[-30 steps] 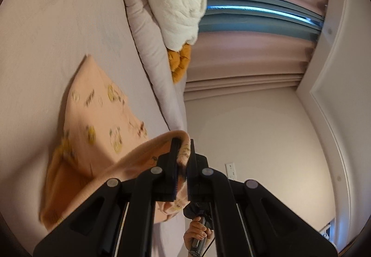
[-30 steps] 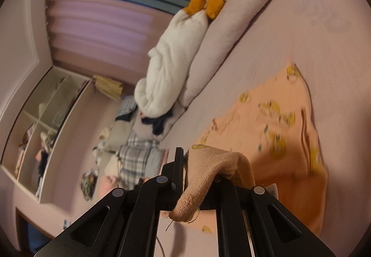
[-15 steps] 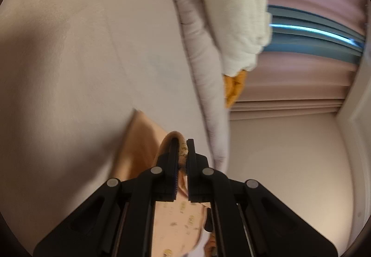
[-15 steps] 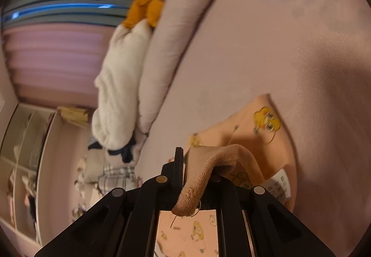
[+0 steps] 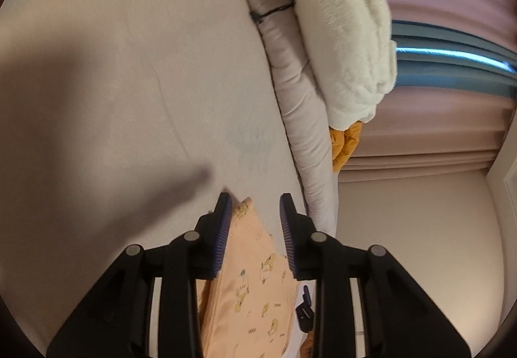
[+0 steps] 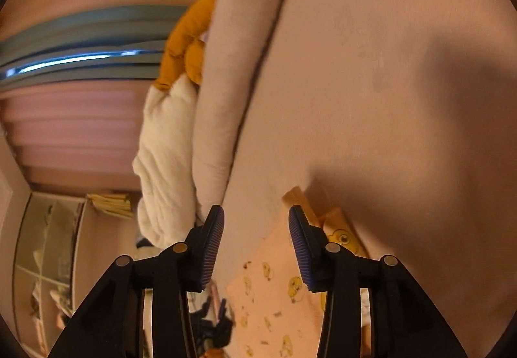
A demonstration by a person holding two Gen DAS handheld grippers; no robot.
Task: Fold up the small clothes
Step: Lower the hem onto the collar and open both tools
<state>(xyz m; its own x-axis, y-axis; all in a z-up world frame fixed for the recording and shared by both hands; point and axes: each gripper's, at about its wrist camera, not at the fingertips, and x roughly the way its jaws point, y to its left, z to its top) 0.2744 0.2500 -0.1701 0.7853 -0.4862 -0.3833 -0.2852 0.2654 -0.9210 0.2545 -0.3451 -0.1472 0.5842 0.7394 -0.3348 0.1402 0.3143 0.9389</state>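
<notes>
Both grippers have just let go: a second ago the left gripper pinched a ribbed edge of the peach garment and the right gripper held a knit cuff, and now each pair of jaws has just been opening and stands apart, with no pad pressing on cloth. In the left wrist view the fabric lies between and below the ridged blue pads, brushing or very close to the left-hand one; in the right wrist view the garment lies under the fingers, its corner beside the right pad. That reads as one fold laid down and released, with smoothing or a further fold likely to come. The garment is thin, soft jersey printed with small yellow ducks, and rests flat on the pale bedsheet, smooth save for faint creases. Farther off runs a long padded bolster, then a fluffy white plush with orange parts, and pleated pink curtains.
</notes>
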